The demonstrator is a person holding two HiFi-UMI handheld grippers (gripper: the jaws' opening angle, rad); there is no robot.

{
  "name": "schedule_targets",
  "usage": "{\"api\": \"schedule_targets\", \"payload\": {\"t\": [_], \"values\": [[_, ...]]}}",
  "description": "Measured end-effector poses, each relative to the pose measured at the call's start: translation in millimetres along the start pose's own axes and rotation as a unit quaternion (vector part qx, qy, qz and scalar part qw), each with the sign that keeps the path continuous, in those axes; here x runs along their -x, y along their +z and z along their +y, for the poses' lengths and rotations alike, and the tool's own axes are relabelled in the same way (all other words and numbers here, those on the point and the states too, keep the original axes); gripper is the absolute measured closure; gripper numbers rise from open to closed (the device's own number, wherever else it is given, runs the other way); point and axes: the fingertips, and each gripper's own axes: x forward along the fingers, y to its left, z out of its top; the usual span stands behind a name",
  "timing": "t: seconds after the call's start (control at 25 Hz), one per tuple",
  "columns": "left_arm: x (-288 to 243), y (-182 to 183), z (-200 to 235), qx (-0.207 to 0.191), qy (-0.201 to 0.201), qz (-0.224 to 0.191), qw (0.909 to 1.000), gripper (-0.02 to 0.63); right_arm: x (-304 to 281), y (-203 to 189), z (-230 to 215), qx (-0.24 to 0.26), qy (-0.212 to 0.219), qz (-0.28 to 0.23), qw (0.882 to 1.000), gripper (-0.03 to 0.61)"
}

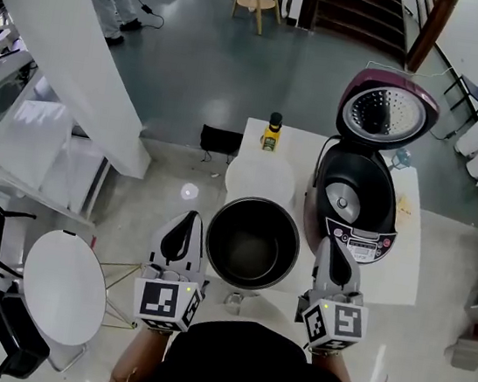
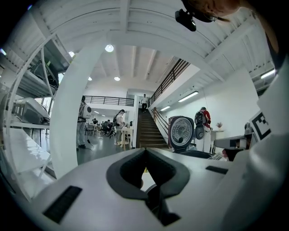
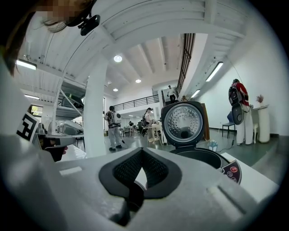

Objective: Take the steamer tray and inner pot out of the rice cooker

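Observation:
The dark inner pot (image 1: 250,254) stands empty on the white table (image 1: 404,271), left of the open maroon rice cooker (image 1: 355,193), whose lid (image 1: 386,109) is raised. Just behind the pot lies the white round steamer tray (image 1: 260,180). My left gripper (image 1: 189,219) hovers shut to the pot's left, apart from its rim. To the pot's right, in front of the cooker's control panel, my right gripper (image 1: 331,243) is also shut and holds nothing. In the left gripper view the jaws (image 2: 145,151) meet; the cooker (image 2: 181,131) shows beyond. The right gripper (image 3: 142,151) faces the cooker's lid (image 3: 183,124).
A yellow bottle (image 1: 271,133) stands at the table's far edge. A small round white table (image 1: 64,286) and a black chair are at the lower left. A slanted white pillar (image 1: 74,48) rises on the left. People stand far back on the floor.

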Motion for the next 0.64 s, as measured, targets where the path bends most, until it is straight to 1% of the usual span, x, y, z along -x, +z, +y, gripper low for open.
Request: {"api": "schedule_targets", "payload": {"t": [0.12, 0.36, 0.64], "values": [[0.3, -3.2, 1.1, 0.003, -0.001, 0.005, 1.0, 0.61, 0.6, -2.1, -0.7, -0.002, -0.002, 0.005, 1.0, 0.574], [-3.3, -9.9, -0.1, -0.002, -0.007, 0.013, 0.9999, 0.61, 0.9, -5.4, -2.2, -0.008, -0.007, 0.015, 1.0, 0.574], [-3.2, -6.9, -5.5, -0.001, -0.011, 0.009, 0.9999, 0.609, 1.7, -6.6, -4.2, -0.008, -0.007, 0.019, 1.0, 0.574]]}}
